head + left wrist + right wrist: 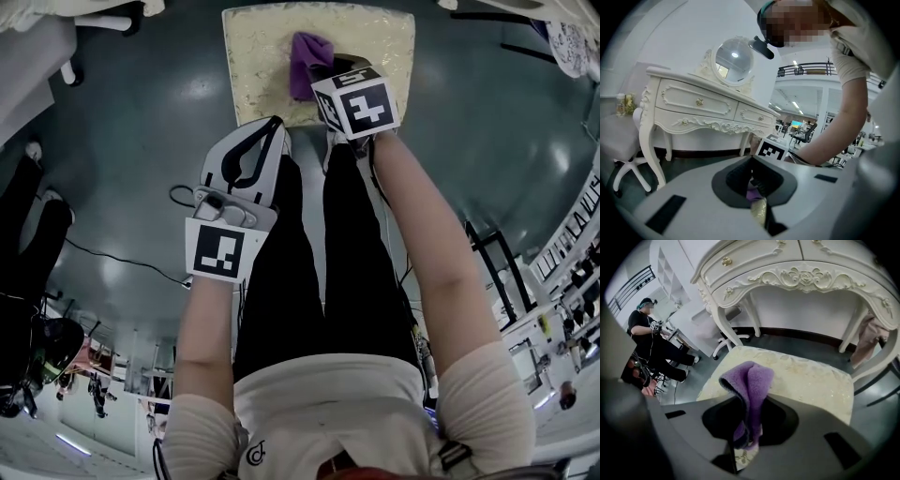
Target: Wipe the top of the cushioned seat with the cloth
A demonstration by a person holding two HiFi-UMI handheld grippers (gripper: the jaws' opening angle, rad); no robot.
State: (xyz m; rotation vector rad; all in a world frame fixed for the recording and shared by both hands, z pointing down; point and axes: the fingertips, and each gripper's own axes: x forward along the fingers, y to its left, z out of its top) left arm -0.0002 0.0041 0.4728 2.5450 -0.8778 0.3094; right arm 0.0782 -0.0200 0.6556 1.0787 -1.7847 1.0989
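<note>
The left gripper [274,127] hung low by the person's left leg, just short of the seat's near edge. Its jaws were drawn together with nothing between them, and it was taking no part in the job.

A little to the right of it, the purple cloth [747,380] was pinched in the right gripper [747,427], whose jaws were clamped on a fold so that the rest stood up in a bunched hump ahead of them. From the head view, the cloth [305,58] sat over the middle of the cushioned seat [258,56], toward the near side, with the right gripper [337,70] directly behind it. I could not tell if the cloth was pressed on the fabric or held just off it.

The cream, patterned top showed bare to the left, right and far side of the cloth, and no mark told wiped from unwiped. I judged the cloth was fetched and gripped, and the wipe was at most partly done, with the right half and far edge by the white dressing table [801,273] probably left to cover.
</note>
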